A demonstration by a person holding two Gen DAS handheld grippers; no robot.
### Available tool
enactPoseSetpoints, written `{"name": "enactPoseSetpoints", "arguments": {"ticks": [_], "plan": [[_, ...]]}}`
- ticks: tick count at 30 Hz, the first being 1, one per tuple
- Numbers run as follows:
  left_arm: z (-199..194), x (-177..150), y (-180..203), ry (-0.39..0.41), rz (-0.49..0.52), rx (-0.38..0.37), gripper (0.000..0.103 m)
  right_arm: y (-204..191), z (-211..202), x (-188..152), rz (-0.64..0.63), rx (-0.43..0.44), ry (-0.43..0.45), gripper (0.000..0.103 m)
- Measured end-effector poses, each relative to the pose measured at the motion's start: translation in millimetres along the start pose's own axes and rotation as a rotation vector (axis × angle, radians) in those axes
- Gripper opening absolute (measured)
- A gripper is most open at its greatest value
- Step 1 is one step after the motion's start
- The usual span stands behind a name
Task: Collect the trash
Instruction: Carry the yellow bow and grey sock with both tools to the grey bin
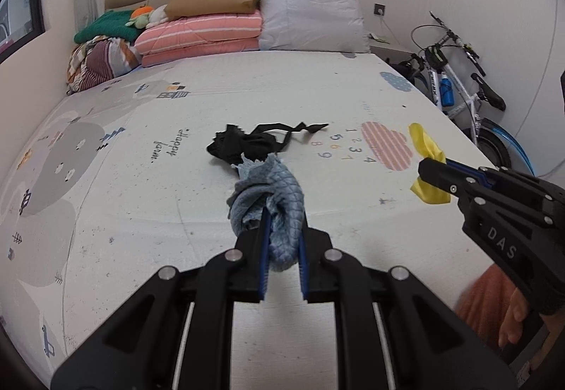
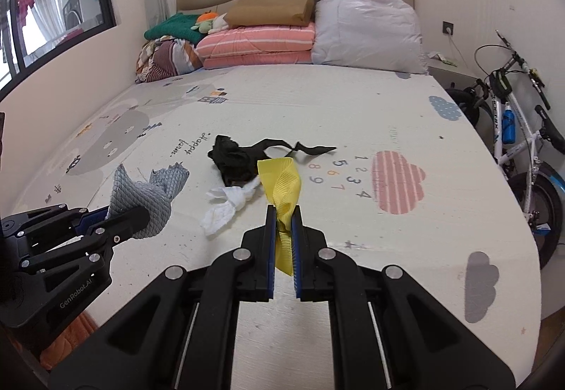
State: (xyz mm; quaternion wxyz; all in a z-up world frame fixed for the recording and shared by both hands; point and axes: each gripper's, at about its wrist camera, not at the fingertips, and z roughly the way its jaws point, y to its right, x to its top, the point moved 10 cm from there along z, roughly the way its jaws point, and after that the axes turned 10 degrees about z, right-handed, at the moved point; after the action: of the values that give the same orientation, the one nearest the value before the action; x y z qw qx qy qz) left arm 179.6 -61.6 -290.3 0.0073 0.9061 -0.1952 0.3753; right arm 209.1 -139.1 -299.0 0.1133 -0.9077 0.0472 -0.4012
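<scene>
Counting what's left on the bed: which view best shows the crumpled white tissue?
The right wrist view: the crumpled white tissue lies in plain sight below the black fabric scrap. In the left wrist view it is hidden, apparently behind the held grey-blue cloth.

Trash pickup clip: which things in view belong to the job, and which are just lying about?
Job:
- blue-grey cloth, in left gripper
- yellow ribbon, in right gripper
- black scrap, on the mat
- white tissue, on the mat

Lying about:
- folded bedding
- brown bag
- bicycle
</scene>
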Motion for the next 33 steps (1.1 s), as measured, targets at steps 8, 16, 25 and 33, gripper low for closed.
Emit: {"name": "enactPoseSetpoints", "arguments": {"ticks": [8,16,25,33], "plan": [[-14.8,29.1,122.8,0.048,0.173,-0.145,0.014,114.3,-79.1,-4.8,0.121,-0.143,0.081,0.007],[-14.7,54.5,270.2,0.067,0.364,-0.314,0.014,255.7,-150.7,-30.7,0.275,-0.337,0.14,0.007],[-5.4,71.0,426.5,0.069,0.538,-0.497,0.014,404.4,-219.5,-75.9,0.463,-0.541,0.178,0.007],[39.9,71.0,536.1,0.01,0.66,-0.614,0.014,503.0,-236.0,-110.4,0.58,-0.66,0.157,0.007]]}}
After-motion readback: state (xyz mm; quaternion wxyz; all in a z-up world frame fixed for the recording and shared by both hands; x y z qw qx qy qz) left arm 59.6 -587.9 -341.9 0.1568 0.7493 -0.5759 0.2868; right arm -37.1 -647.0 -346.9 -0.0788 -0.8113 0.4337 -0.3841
